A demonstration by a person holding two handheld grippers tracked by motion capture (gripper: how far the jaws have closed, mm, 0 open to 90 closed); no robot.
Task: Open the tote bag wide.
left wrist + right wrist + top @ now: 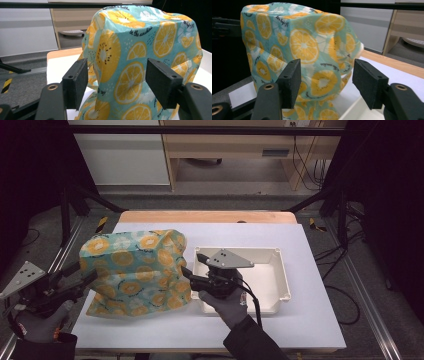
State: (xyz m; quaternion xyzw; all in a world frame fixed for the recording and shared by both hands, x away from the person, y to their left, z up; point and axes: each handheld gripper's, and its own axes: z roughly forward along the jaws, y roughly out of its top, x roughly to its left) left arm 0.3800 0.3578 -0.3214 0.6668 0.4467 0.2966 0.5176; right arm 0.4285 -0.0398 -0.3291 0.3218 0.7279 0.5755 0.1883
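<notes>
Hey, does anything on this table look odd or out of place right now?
Nothing looks spilled or broken. The one oddity is the orange-print cloth: it stands up bulky, draped over something hidden, beside the white tray.

Both grippers, left gripper [82, 279] and right gripper [187, 272]: black bodies, grey three-cornered plates, brass-ringed screw holes behind black pads [78, 81]. Grey gloves, dark sleeves.
</notes>
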